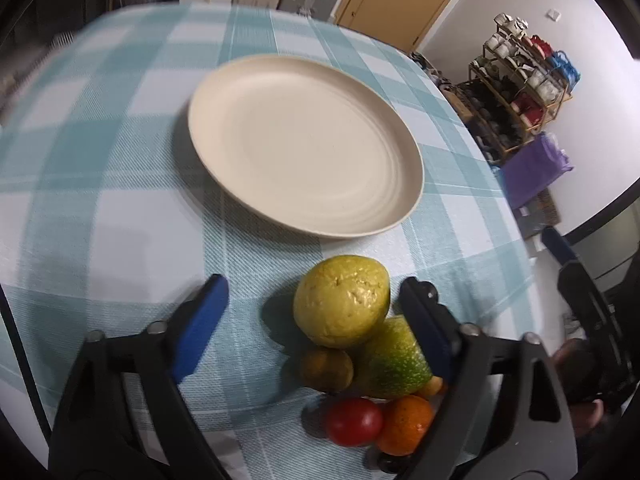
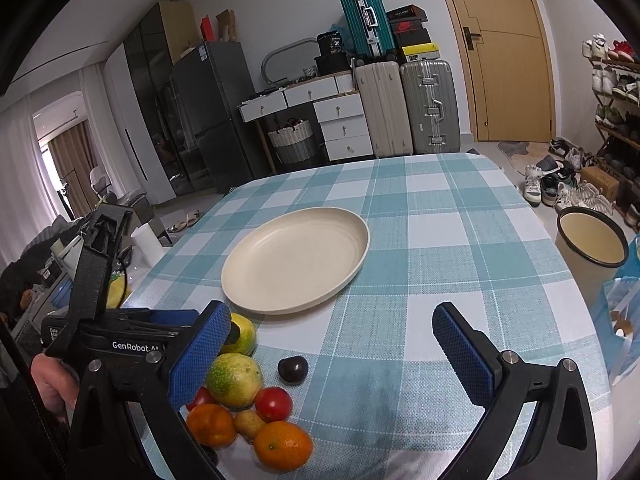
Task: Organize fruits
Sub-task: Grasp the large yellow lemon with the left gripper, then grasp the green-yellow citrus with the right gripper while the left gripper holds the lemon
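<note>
Both jaws wide apart, left gripper (image 1: 312, 304) straddling yellow fruit (image 1: 341, 301), right gripper (image 2: 332, 330) empty above tablecloth (image 2: 440, 240).

The left gripper (image 1: 312, 320) hangs low with its blue fingers (image 1: 200, 332) spread wide. The right gripper (image 2: 332, 356) is also wide open, holding nothing.

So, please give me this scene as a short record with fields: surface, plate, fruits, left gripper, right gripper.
surface: table with checked cloth
plate: cream plate, nothing on it
fruits: pile on the cloth, near side of the plate; dark fruit lies apart from it
left gripper: left gripper open, yellow-green fruit between its fingers, not clamped
right gripper: right gripper open, holding nothing
</note>
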`<state>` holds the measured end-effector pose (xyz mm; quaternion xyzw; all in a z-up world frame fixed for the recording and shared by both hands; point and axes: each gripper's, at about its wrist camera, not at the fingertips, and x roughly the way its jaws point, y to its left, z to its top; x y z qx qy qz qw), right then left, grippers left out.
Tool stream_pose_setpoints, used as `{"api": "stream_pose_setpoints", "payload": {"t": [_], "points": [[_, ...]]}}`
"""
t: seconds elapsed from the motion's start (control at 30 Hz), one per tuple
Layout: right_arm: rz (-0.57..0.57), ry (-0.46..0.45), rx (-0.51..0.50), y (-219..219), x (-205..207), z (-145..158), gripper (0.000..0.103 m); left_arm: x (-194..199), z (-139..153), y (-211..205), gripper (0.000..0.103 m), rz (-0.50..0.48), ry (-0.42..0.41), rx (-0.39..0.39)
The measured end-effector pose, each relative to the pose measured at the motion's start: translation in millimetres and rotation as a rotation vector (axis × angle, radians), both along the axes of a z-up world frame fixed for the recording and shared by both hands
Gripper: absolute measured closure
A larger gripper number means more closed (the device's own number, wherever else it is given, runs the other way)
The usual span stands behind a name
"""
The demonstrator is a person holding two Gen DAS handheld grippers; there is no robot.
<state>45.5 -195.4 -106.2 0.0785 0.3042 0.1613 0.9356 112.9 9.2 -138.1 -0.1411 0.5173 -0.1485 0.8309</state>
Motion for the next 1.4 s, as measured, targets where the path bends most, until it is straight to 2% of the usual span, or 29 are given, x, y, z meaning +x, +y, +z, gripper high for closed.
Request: {"api": "stream_pose_setpoints", "payload": {"t": [0.1,0.13,0.17,0.47,0.7,0.93,1.13,1.27,1.4], "points": [[0.003,0.010,0.005,1,2,-1,0.000,4,-5,1,0.041,-0.021,0.030,-0.071],[0.005,0.014,0.006,1,2,-1,0.000,4,-5,1,0.051,-0.029,0.029,-0.088],[0.006,0.017,0.006,1,2,0,0.000,7,-5,-1,0.057,-0.048,0.034,-0.118],[0.040,0.038,0.007,7,7,-2,0.000,15,-3,-2,0.056,-0.056,0.030,-0.139],[0.146,0.103,0.074,18,7,-6,0.000,1,2,16,0.056,-0.052,0.017,-0.166],[0.242,0.174,0.071,44,2,-18,0.000,-10,11,38,0.056,-0.034,-0.009,-0.179],[0.293,0.225,0.046,67,1,-30,0.006,-17,12,56,0.056,-0.020,-0.021,-0.182],[0.299,0.254,0.018,75,4,-35,0.014,-21,12,64,0.056,-0.012,-0.024,-0.186],[0.301,0.268,0.001,80,7,-38,0.016,-22,11,68,0.056,-0.008,-0.024,-0.187]]}}
